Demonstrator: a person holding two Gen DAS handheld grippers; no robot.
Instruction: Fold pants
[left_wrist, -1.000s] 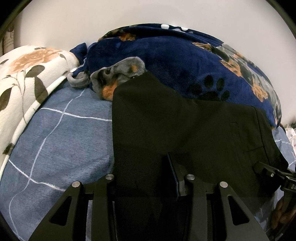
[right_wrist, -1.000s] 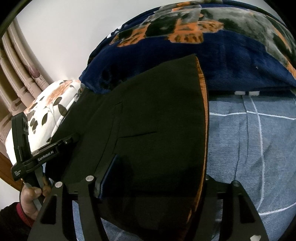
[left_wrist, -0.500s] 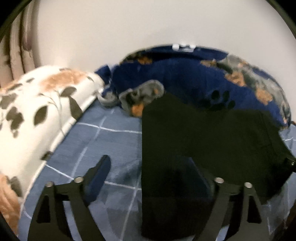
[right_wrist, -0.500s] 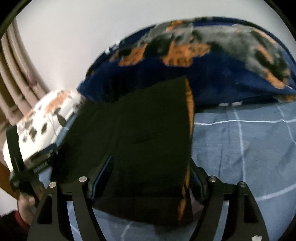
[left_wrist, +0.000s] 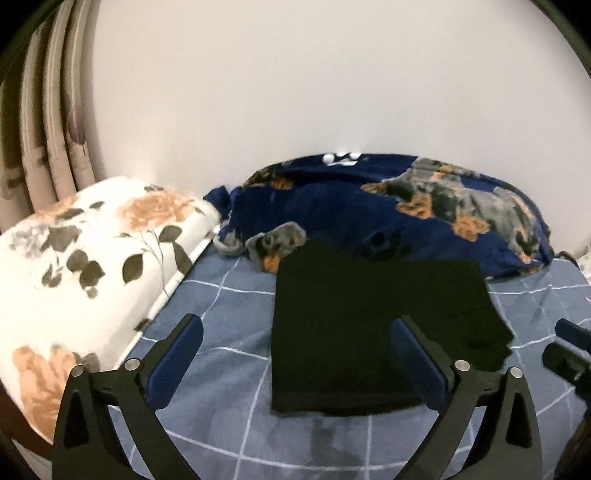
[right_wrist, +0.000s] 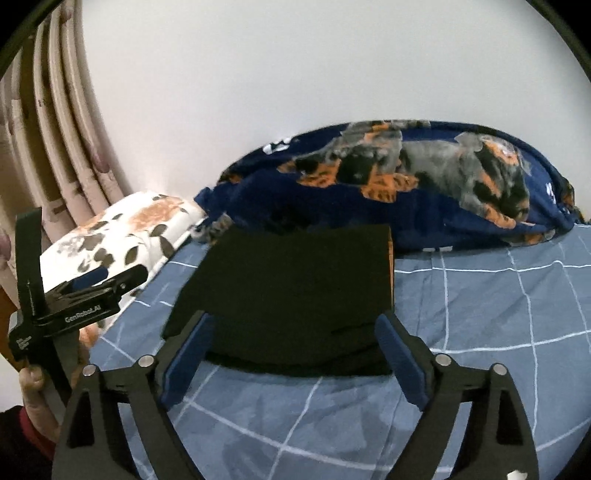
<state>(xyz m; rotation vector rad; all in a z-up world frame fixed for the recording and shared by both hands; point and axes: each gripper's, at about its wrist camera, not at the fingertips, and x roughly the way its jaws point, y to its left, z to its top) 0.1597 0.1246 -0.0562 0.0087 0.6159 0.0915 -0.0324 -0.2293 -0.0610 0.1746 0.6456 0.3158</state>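
The left gripper (left_wrist: 299, 343) fills the bottom of its own view, its jaws spread wide and opening further, with nothing pinched between them. Its blue pads (left_wrist: 177, 358) stand apart from the cloth: the left one over bare sheet, the right one in front of the pants' near right part. The same gripper also shows at the left edge of the right wrist view (right_wrist: 85, 291), carried by a hand (right_wrist: 37, 398) with a dark sleeve at the lower left corner.

The right gripper (right_wrist: 291, 339) sits at the bottom of its view, jaws likewise parted and opening, gripping nothing; the pants' near edge appears between its pads. A bit of it pokes in at the right edge of the left view (left_wrist: 569, 350).

The pants (left_wrist: 373, 328) lie folded into a black, roughly square stack in the middle of both frames, flat on the bed (left_wrist: 221, 306), whose sheet is blue with white grid lines. Their far edge touches a navy blanket (left_wrist: 424, 218) printed with dogs, heaped across the upper middle. A white floral pillow (left_wrist: 85, 266) lies at the left. Behind it hangs a curtain (left_wrist: 44, 122) in the upper left, with a plain wall (left_wrist: 314, 81) across the top.
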